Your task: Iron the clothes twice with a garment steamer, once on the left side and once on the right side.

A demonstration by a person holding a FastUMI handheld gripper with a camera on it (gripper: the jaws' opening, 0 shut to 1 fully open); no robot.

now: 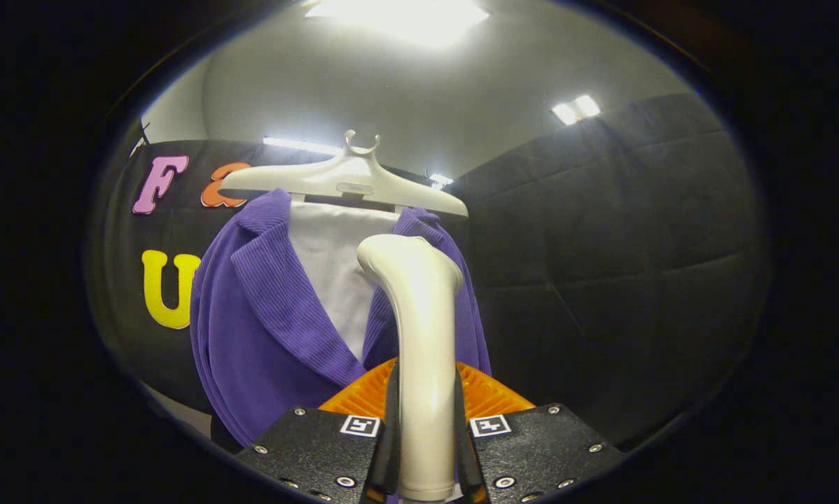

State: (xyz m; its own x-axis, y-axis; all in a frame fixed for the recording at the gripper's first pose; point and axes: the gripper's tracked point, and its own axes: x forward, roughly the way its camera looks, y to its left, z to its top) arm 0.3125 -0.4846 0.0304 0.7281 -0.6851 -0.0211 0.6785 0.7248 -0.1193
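My gripper (426, 448): two flat textured plates at the base, one per finger, each with a small square black-and-white marker tag near its inner corner. Silver screws run along the plate edges. Ribbed pads on the inner finger faces. I see no cables.

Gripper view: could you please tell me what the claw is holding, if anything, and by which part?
The claw is shut on the garment steamer, both fingers pressing its handle low down, with its head up near the purple jacket.

Tongs-mounted fisheye, upward, close before hanging jacket (265, 329)
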